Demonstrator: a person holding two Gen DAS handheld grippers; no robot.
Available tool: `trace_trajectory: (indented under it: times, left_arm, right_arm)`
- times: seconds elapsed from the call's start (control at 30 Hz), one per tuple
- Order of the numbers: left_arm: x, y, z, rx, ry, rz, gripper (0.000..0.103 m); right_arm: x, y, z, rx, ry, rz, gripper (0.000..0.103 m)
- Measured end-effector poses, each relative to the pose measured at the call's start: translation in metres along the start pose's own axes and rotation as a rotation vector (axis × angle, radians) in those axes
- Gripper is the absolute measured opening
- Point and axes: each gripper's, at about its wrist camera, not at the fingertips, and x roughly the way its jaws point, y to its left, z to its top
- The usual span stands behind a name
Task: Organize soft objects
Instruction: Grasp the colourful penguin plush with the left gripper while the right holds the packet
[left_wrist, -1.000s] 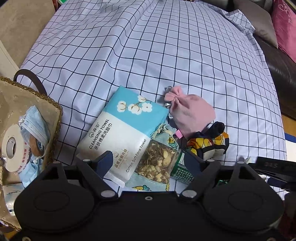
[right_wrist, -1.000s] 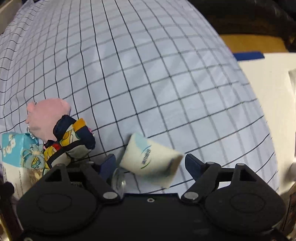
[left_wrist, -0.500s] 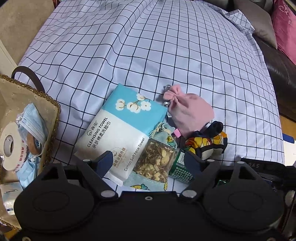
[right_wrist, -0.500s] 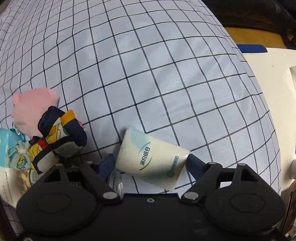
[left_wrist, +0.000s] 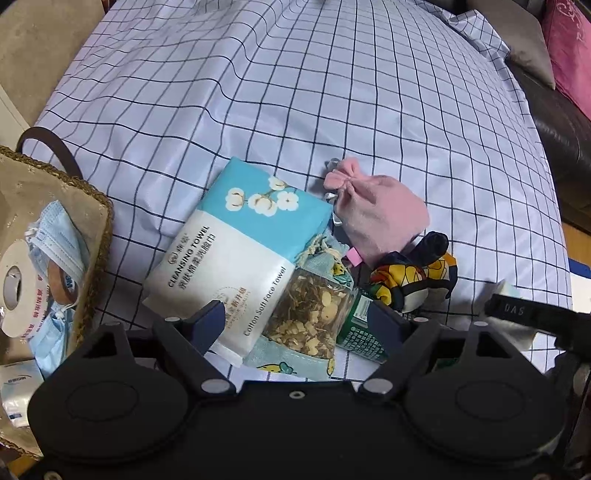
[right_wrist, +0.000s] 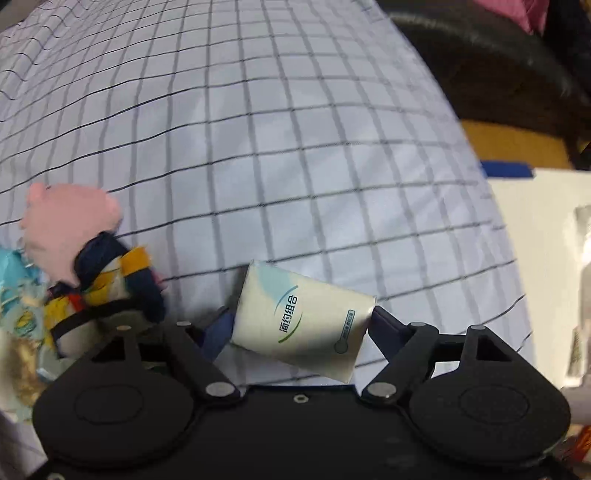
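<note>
Tissue pack (right_wrist: 301, 323) sits on checked sheet (right_wrist: 295, 166) betw right gripper (right_wrist: 299, 326) fingers; jaws have just been closing in, both pads look to be touching its ends, firm pinch not certain. Prob bound for basket (left_wrist: 99, 229), which already has masks + tape. Left gripper (left_wrist: 295, 323) spread, hovering empty over towel pack (left_wrist: 236, 258) & sachet (left_wrist: 310, 314), likely waiting its turn.

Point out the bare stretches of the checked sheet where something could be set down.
The checked sheet lies bare beyond the cleansing towel pack and pink drawstring pouch, and also between that pack and the basket. Crowded: the pack, pouch, dried-herb sachet and patterned cloth bundle touch near the left claw.
</note>
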Motion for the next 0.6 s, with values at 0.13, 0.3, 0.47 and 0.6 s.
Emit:
trace_trajectory:
  times: [0.13, 0.3, 0.47, 0.6]
  left_arm:
    - [0.009, -0.016, 0.002, 0.019, 0.016, -0.025, 0.081]
    - [0.026, -0.050, 0.005, 0.082, -0.004, -0.022, 0.085]
    - [0.043, -0.070, 0.005, 0.080, 0.026, -0.071, 0.087]
    - [0.051, -0.080, 0.009, 0.048, 0.024, -0.068, 0.089]
  right_arm:
    - [0.001, -0.010, 0.003, 0.020, 0.005, 0.002, 0.079]
    - [0.000, -0.019, -0.001, 0.003, -0.001, -0.020, 0.078]
    - [0.005, -0.034, -0.005, 0.004, 0.003, -0.028, 0.079]
    - [0.005, -0.043, -0.012, -0.011, 0.004, -0.026, 0.079]
